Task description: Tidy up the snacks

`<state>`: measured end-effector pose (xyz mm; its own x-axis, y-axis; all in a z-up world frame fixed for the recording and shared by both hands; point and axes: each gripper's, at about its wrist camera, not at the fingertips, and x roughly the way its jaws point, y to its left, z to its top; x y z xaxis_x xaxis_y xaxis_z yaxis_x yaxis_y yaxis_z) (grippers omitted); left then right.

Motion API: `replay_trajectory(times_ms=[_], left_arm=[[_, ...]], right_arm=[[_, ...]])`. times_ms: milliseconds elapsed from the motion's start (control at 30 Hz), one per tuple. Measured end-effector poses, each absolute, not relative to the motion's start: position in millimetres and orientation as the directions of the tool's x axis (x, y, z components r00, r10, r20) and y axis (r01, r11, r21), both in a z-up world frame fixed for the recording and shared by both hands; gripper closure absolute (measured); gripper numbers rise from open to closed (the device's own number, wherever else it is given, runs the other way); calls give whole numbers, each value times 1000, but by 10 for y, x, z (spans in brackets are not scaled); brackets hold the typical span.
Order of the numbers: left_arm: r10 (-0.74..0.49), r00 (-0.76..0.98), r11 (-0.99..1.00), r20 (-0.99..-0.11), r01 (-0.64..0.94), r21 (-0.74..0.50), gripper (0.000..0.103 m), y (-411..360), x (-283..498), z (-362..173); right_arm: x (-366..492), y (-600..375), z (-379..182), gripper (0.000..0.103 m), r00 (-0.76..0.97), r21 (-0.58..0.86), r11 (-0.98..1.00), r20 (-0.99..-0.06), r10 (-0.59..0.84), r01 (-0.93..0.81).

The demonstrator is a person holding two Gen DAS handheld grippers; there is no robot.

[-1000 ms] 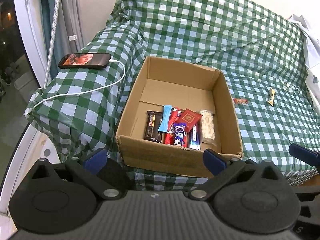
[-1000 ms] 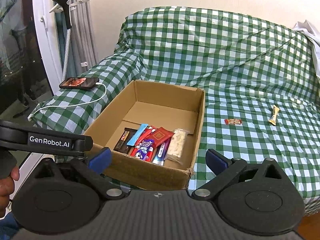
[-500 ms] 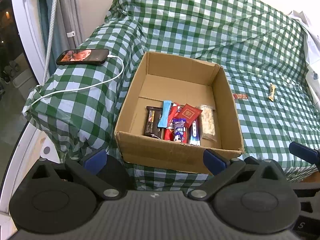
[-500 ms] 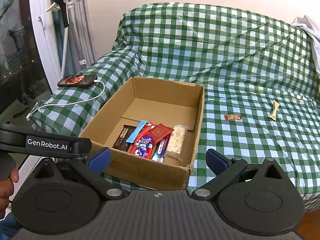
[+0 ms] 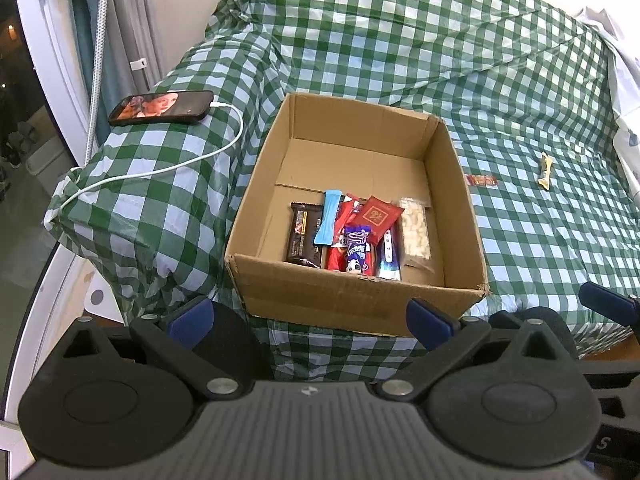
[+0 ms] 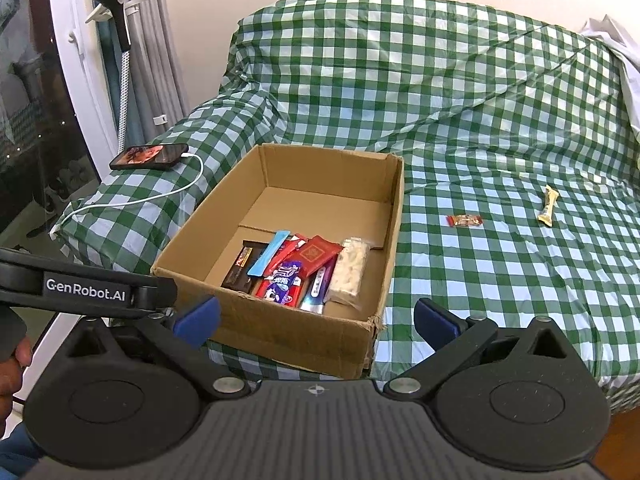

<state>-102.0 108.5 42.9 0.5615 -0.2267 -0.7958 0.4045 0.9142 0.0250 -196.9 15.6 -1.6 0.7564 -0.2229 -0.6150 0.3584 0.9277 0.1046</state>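
Snacks [image 5: 352, 236] lie packed in the cardboard box [image 5: 356, 300] just ahead of the left gripper [image 5: 308, 316], spread wide, empty. Right gripper [image 6: 316, 316] gapes too, holding nothing; beyond its right finger lie a red candy [image 6: 465, 221] and yellow bar [image 6: 547, 206].

Both wrist views look down from near the front, sharing the cardboard box [image 5: 356, 296] [image 6: 304, 336] on the checked sofa [image 5: 400, 40] [image 6: 440, 80].
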Motion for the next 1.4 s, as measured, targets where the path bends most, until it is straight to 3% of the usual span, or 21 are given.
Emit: replay_trajectory(times_ms=[933, 1400], left_arm=[[-198, 499, 860, -843, 501, 95, 0, 265, -860, 276], [-200, 440, 763, -875, 630, 142, 0, -574, -779, 74]], right_arm=[[-2135, -558, -328, 1, 724, 221, 853, -649, -234, 473], [-2346, -1516, -462, 1, 651, 264, 696, -660, -375, 668]])
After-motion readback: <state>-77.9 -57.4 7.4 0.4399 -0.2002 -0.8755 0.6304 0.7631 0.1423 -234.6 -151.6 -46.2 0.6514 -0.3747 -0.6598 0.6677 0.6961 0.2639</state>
